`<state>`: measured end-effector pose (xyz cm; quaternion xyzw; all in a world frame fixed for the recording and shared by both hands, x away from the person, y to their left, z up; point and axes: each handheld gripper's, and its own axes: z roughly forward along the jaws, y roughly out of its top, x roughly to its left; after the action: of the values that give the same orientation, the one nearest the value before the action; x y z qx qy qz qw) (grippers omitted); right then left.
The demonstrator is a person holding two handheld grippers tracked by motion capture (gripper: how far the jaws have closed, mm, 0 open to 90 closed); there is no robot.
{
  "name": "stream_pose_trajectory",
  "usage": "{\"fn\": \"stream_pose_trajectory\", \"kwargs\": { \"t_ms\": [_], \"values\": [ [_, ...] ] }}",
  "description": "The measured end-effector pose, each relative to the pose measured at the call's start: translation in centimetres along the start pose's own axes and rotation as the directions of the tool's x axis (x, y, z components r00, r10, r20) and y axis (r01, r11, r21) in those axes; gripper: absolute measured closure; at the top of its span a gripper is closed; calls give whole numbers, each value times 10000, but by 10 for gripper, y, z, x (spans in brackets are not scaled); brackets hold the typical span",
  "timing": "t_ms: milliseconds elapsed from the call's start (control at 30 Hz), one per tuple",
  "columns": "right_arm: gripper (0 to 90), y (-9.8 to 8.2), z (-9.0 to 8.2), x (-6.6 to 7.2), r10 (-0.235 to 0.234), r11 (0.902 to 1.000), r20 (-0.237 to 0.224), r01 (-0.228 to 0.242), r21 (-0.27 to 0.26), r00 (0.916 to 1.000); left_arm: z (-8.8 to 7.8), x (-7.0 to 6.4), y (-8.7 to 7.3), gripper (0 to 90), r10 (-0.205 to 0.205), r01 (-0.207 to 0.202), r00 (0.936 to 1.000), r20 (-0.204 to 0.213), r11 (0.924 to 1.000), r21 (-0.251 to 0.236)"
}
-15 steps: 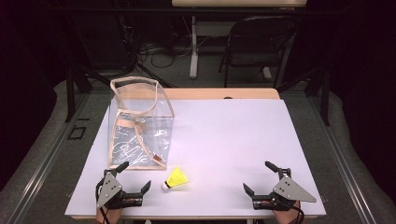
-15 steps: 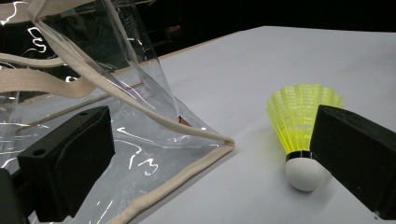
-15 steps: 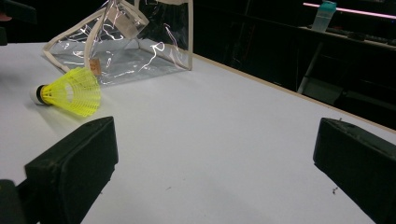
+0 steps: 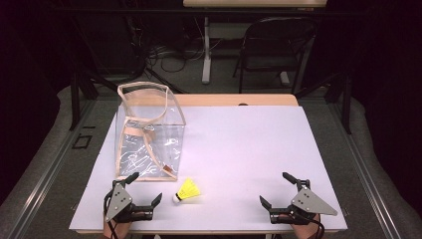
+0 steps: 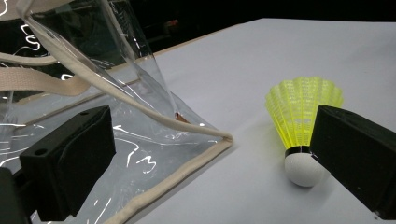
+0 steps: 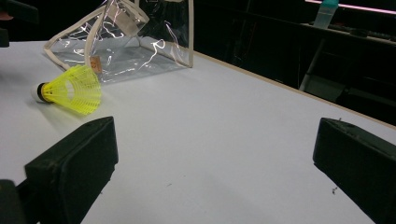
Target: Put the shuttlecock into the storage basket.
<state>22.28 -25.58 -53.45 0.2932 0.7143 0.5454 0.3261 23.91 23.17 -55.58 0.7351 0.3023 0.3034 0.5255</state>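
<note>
High view shows both tongs gaping empty: left tongs (image 4: 141,190) just beside the shuttlecock (image 4: 188,191), right tongs (image 4: 278,189) well apart from it. Probably best to pinch its cork, not the skirt, then lift toward the bag (image 4: 149,134) behind it.

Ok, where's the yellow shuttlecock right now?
In the high view the shuttlecock lies on its side near the table's front edge, left of centre, just right of the left gripper and in front of the clear bag.

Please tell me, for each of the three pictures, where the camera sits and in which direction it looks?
High view: above the person's side, looking forward and down at the table; both hands hold the left tool and right tool.
Left gripper view: on the left tool, facing the clear bag and shuttlecock.
Right gripper view: on the right tool, looking across the table.
All three share bag and shuttlecock.
</note>
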Motion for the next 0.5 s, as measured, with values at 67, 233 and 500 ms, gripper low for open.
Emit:
{"fn": "stream_pose_trajectory", "kwargs": {
  "t_ms": [67,233,500],
  "values": [
    [0,1,1,1,-28,10000,2,28,-4,10000,0,0,0,1,6,-6,10000,1,10000,94],
    [0,0,1,1,-19,10000,-31,20,71,10000,1,-1,2,1,131,-132,9999,28,9997,188],
    [0,0,2,1,-21,9999,-37,22,112,10000,2,0,7,2,138,-144,9998,155,9993,355]
  ]
}}
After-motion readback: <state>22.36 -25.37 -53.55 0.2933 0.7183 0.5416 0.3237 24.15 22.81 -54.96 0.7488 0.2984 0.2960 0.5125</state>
